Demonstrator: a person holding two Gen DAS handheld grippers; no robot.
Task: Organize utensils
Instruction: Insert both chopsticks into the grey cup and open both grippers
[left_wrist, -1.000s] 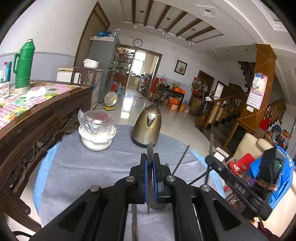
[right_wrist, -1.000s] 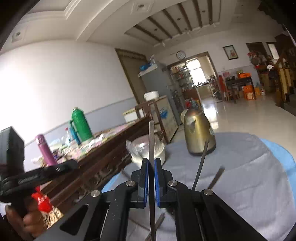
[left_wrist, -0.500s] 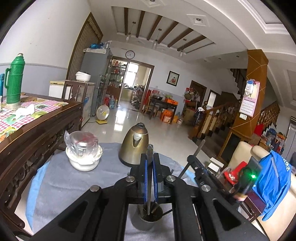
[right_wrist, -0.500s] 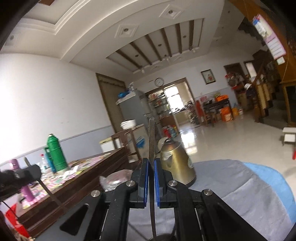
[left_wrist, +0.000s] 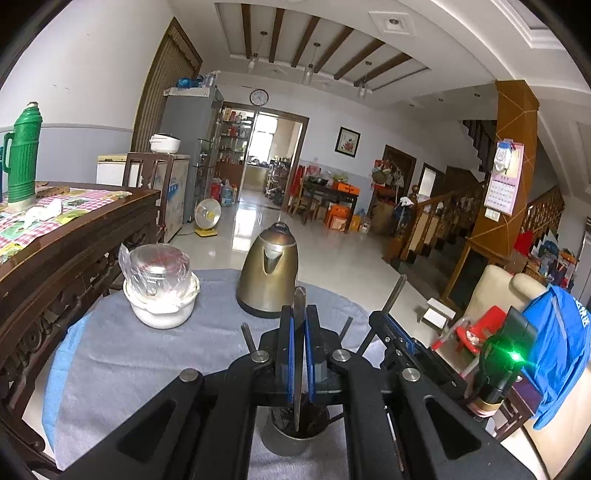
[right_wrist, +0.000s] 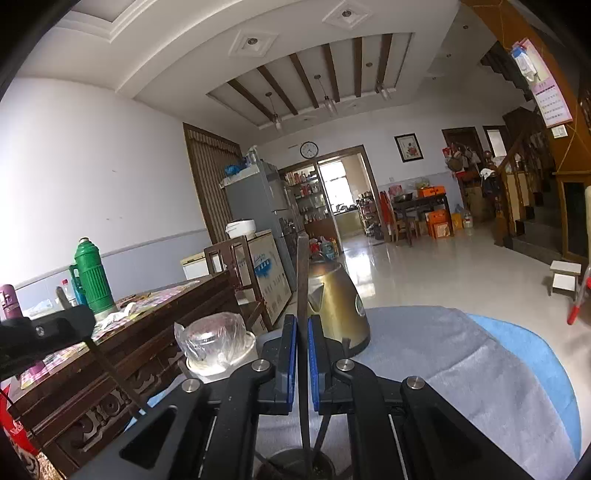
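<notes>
Jaws of both grippers, left (left_wrist: 299, 345) and right (right_wrist: 303, 358), clamp upright utensils whose tips point straight down into the cup (left_wrist: 293, 441) directly beneath them

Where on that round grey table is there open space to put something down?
Open grey cloth lies near the covered white bowl, and more shows right of the kettle toward the blue edge. It is crowded around the utensil cup, where both tongs hold utensils.
</notes>
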